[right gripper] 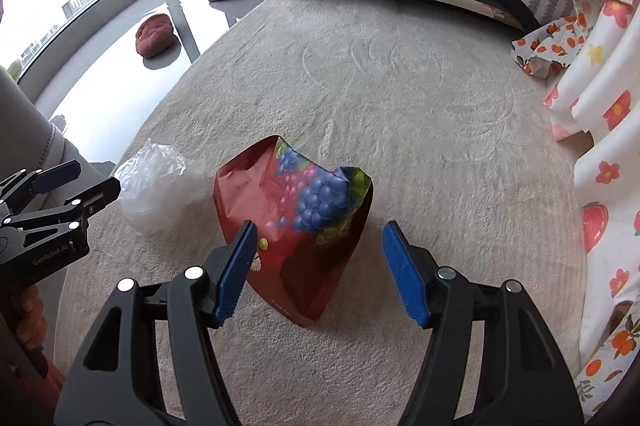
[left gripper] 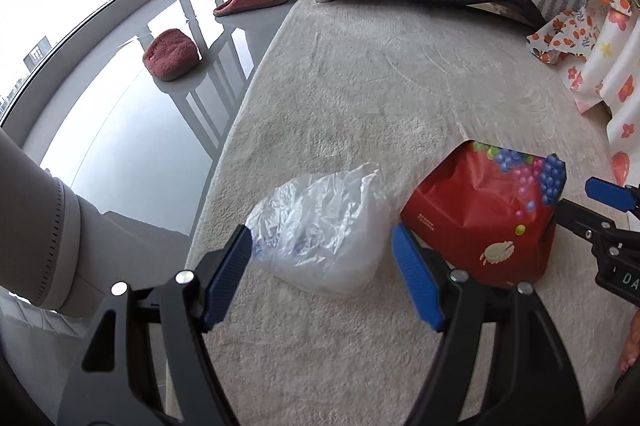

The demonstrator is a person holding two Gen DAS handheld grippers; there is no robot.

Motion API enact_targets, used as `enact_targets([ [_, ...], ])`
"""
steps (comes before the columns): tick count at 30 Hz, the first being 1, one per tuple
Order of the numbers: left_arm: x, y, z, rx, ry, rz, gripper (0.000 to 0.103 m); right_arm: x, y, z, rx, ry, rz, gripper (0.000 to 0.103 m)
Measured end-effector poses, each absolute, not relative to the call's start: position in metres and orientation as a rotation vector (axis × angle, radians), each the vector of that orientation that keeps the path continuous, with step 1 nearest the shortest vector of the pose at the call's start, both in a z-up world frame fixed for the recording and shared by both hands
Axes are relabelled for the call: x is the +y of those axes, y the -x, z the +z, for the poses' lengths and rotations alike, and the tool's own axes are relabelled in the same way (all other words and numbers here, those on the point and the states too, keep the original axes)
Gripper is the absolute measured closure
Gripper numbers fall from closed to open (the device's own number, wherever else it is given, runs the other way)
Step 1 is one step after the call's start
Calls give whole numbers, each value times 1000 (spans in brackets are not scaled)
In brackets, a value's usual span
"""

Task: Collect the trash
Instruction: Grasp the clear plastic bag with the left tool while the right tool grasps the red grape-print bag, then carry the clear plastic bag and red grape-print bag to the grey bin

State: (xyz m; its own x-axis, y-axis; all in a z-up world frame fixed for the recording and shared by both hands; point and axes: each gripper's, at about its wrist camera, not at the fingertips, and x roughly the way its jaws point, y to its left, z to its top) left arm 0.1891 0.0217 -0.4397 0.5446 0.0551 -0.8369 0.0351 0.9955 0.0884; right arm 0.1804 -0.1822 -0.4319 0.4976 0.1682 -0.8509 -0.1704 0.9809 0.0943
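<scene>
You have two pieces of trash on the rug [right gripper: 400, 106], side by side: a clear bag [left gripper: 320, 230] and a red pouch [left gripper: 480, 214]. They lie near each other but do not touch. Your left gripper [left gripper: 322, 274] points at the clear bag, and the bag sits right in front of its spread jaws, partly between the blue pads, which do not press on it. Your right gripper [right gripper: 318, 270] points at the red pouch, also with its jaws wide apart and nothing pinched. The pouch's low corner lies between those pads, closer to the left one. The pouch is long from its torn top, far from you, down to that near corner, so it runs almost straight away from the gripper. Each hand is nearer to its own piece, so I think each should go down on the one in front of it.
</scene>
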Motion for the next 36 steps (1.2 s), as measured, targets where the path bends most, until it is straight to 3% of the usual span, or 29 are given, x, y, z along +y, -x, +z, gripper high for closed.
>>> enact_targets([
  [9, 22, -224, -482, 1058, -118, 21, 31, -179, -207, -458, 1059, -25, 216, 32],
  [11, 23, -225, -491, 1083, -102, 7, 48, -177, -208, -463, 1066, -23, 224, 32],
  [13, 23, -225, -498, 1101, -95, -1, 57, -174, -209, -466, 1068, -20, 229, 32],
  [17, 20, -221, -498, 1096, -115, -13, 70, -171, -209, -469, 1071, -14, 241, 32],
  [27, 28, -212, -485, 1104, -63, -28, 81, -175, -202, -457, 1062, -42, 241, 62],
  [36, 37, -192, -457, 1071, -34, -36, 81, -174, -178, -431, 1033, -50, 260, 69],
])
